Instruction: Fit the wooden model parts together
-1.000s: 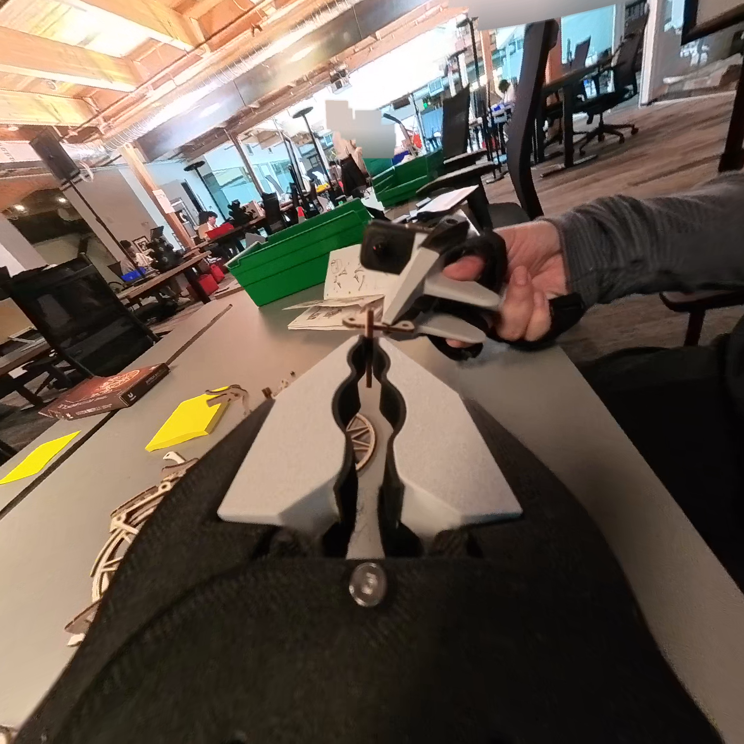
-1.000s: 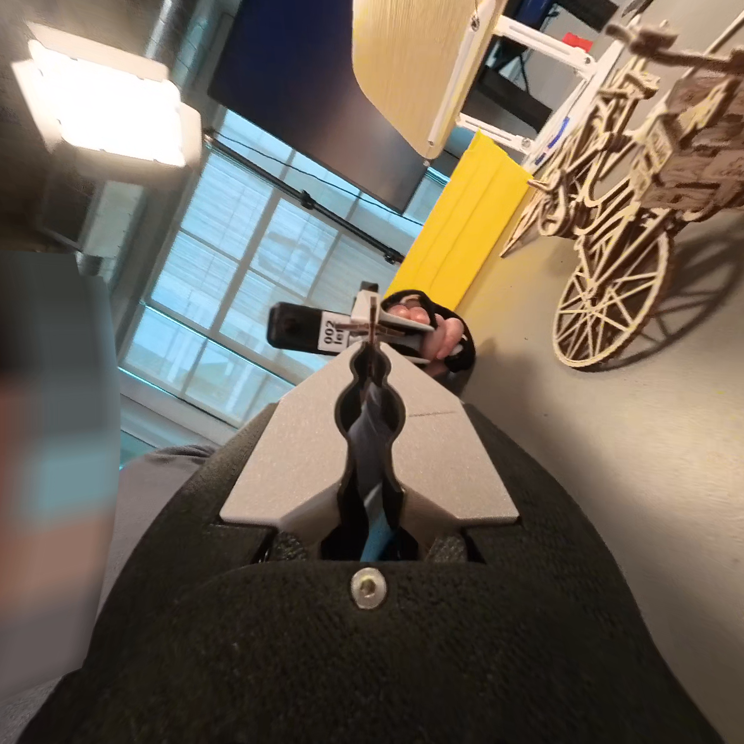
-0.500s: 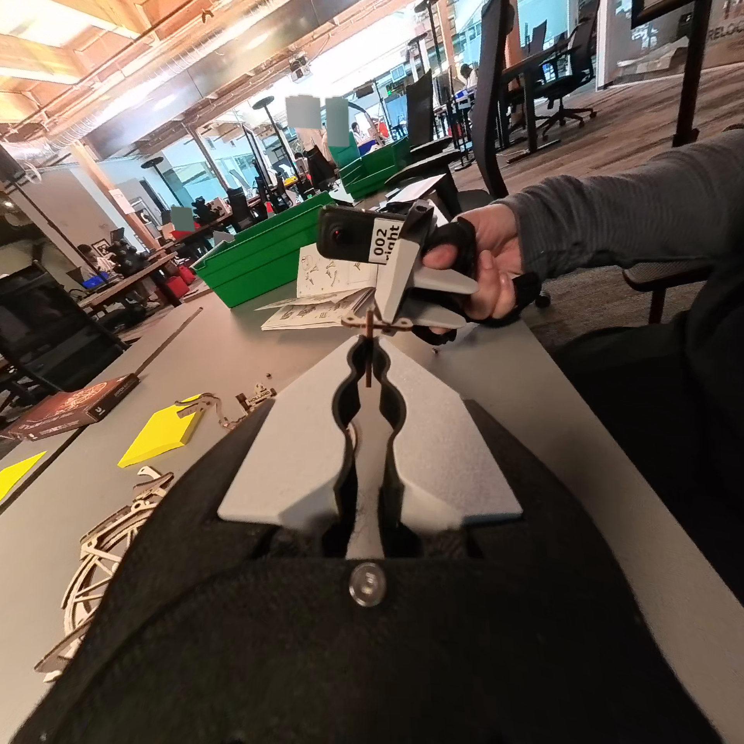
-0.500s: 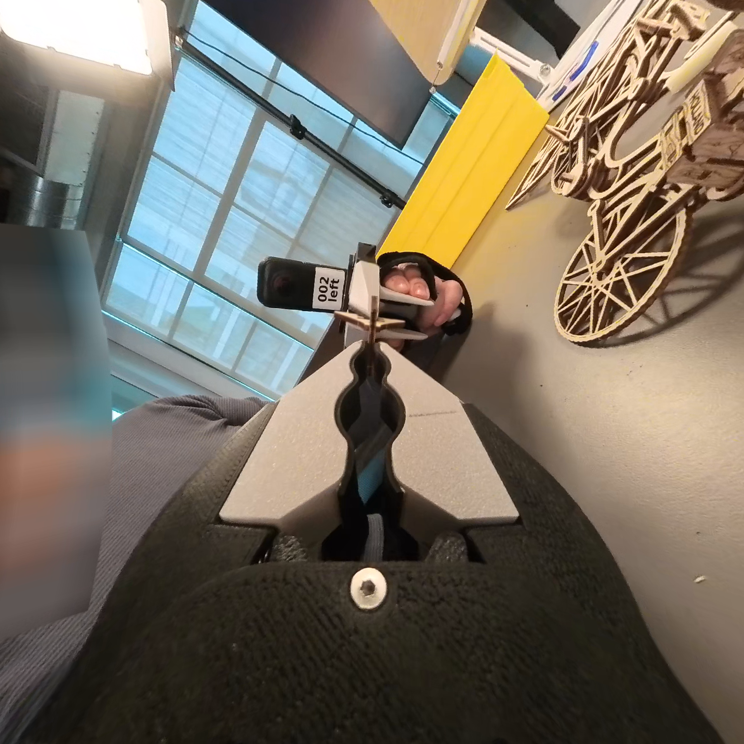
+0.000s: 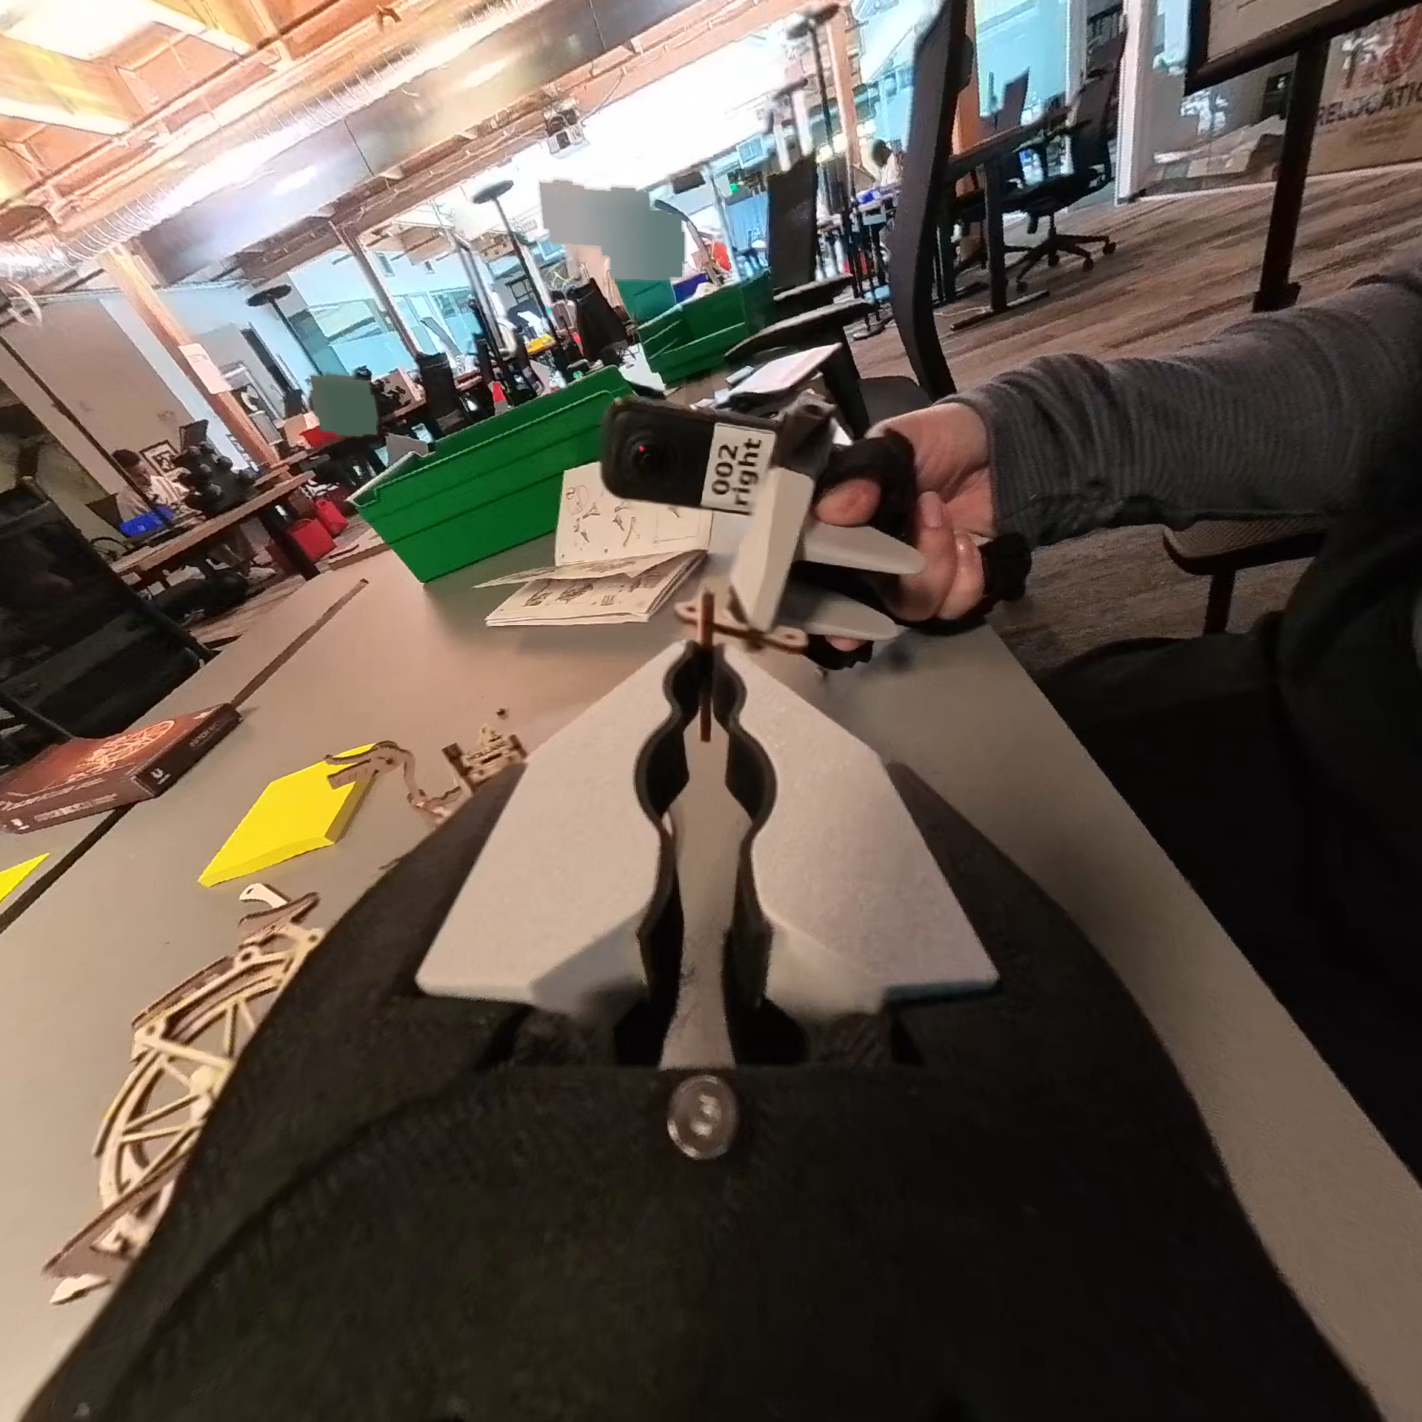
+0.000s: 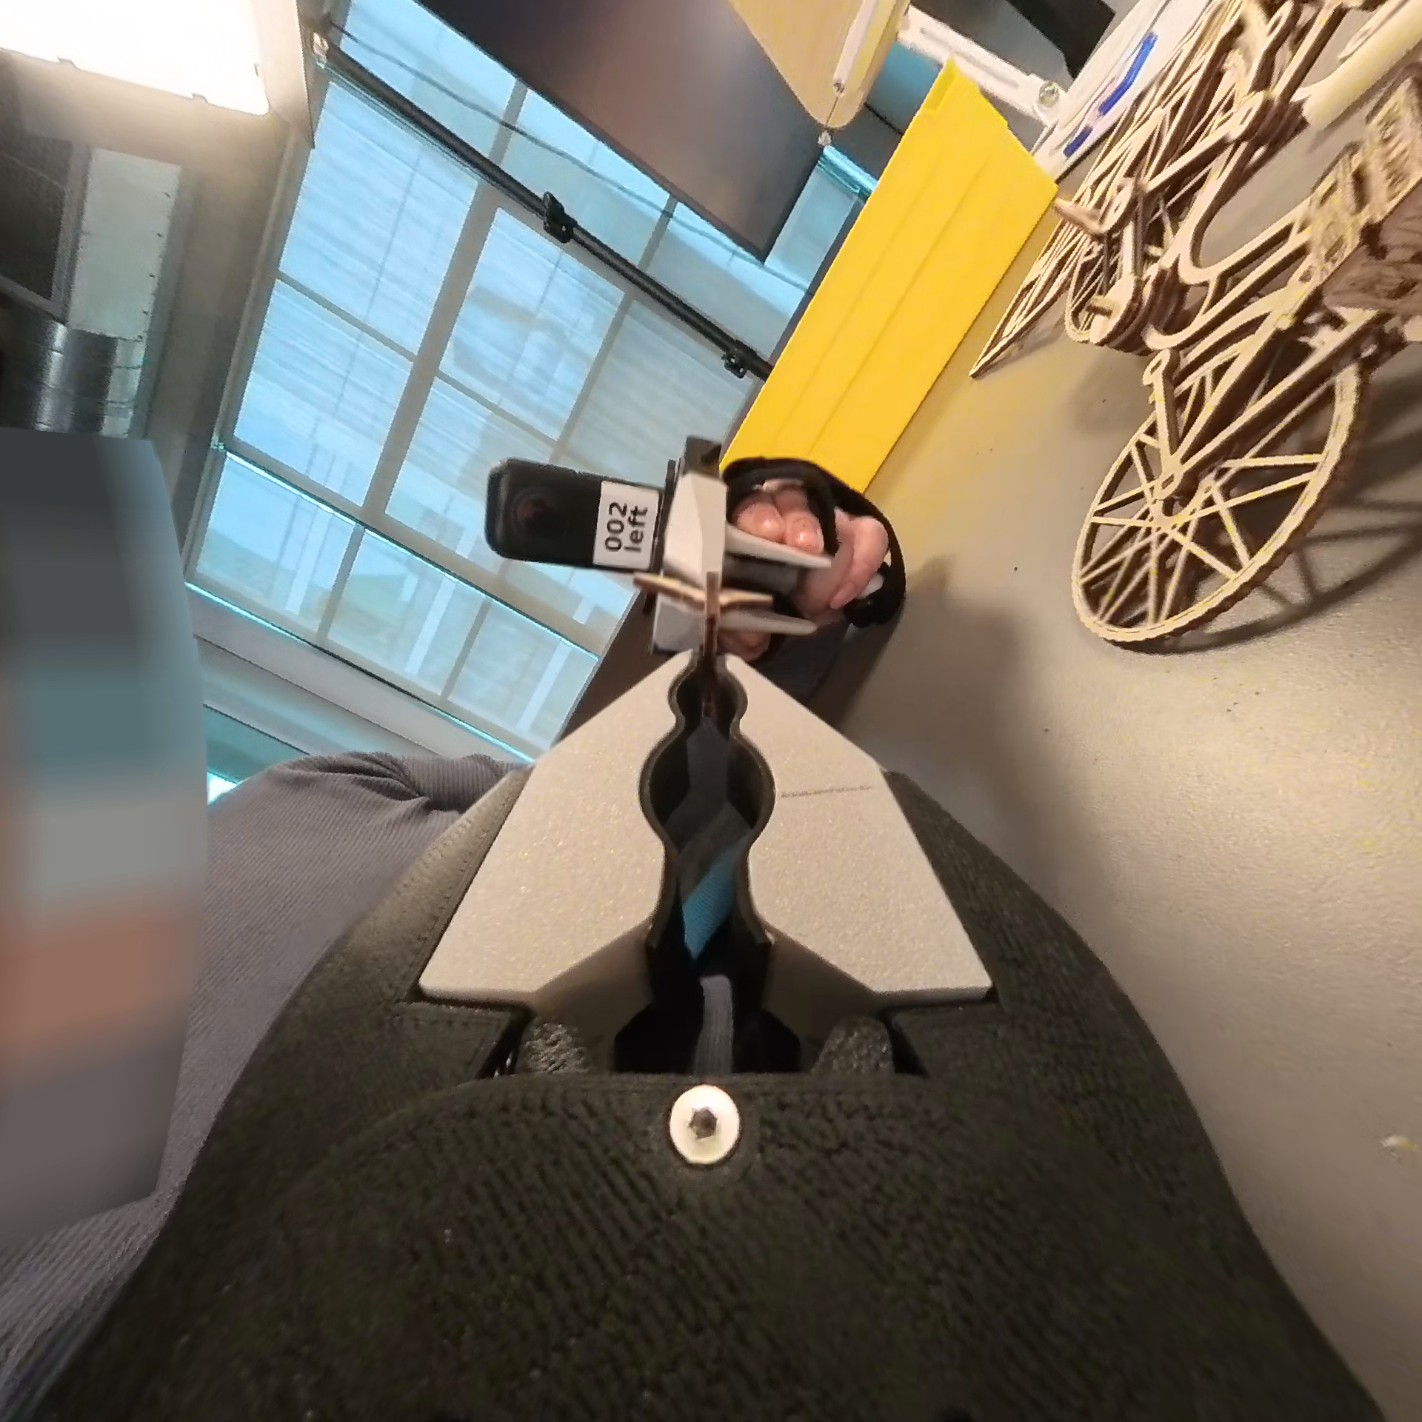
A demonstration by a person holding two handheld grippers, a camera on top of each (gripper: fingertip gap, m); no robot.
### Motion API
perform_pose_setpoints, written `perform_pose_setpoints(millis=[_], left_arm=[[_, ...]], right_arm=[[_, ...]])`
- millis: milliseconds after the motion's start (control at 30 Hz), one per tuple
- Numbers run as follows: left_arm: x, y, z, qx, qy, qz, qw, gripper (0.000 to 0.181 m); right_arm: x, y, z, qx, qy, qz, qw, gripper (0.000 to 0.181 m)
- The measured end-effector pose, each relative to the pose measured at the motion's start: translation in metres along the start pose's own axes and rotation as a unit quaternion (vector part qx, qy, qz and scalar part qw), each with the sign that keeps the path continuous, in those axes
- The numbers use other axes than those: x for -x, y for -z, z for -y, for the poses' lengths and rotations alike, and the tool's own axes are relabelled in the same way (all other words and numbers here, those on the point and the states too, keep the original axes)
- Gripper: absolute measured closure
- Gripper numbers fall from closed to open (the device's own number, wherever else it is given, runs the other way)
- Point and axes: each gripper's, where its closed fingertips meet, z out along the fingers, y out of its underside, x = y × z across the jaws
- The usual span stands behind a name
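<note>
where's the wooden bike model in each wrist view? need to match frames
Left wrist view: wooden bike model at the lower left edge on the grey table, partly hidden by the left tongs.
Right wrist view: upper right, standing on its spoked wheel.
Shared landmark: the crossed wooden parts pinched between both tongs; right tongs.

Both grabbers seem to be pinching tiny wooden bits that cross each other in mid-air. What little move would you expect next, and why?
Probably a gentle push of the two together. The left gripper is shut on a thin upright strip, and the right gripper is shut on a flat crosspiece. They already cross above the table, so pressing should seat the joint; how deep it sits is unclear.
</note>
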Motion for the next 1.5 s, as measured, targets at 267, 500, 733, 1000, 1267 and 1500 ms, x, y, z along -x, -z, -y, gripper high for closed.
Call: perform_pose_setpoints(millis=[267,500,733,1000,1267,1500], left_arm=[[0.006,0.001,-0.002,0.005,-0.001,0.02,1.0,0.181],[0.008,0.0,-0.005,0.017,-0.002,0.028,0.999,0.181],[0.007,-0.001,-0.009,0.034,-0.015,0.029,0.999,0.181],[0.008,-0.001,-0.009,0.033,-0.011,0.029,0.999,0.181],[0.007,-0.001,-0.01,0.038,-0.009,0.027,0.999,0.181],[0.001,0.003,-0.019,0.1,0.023,0.025,0.994,0.18]], right_arm=[[-0.021,0.009,-0.01,0.067,0.031,-0.1,0.992,0.181],[-0.066,0.055,-0.035,0.398,0.219,-0.39,0.801,0.181],[-0.07,0.051,-0.034,0.467,0.238,-0.387,0.758,0.171],[-0.072,0.046,-0.028,0.446,0.236,-0.388,0.771,0.173],[-0.073,0.053,-0.025,0.459,0.219,-0.391,0.767,0.163],[-0.075,0.064,-0.022,0.448,0.291,-0.435,0.725,0.163]])
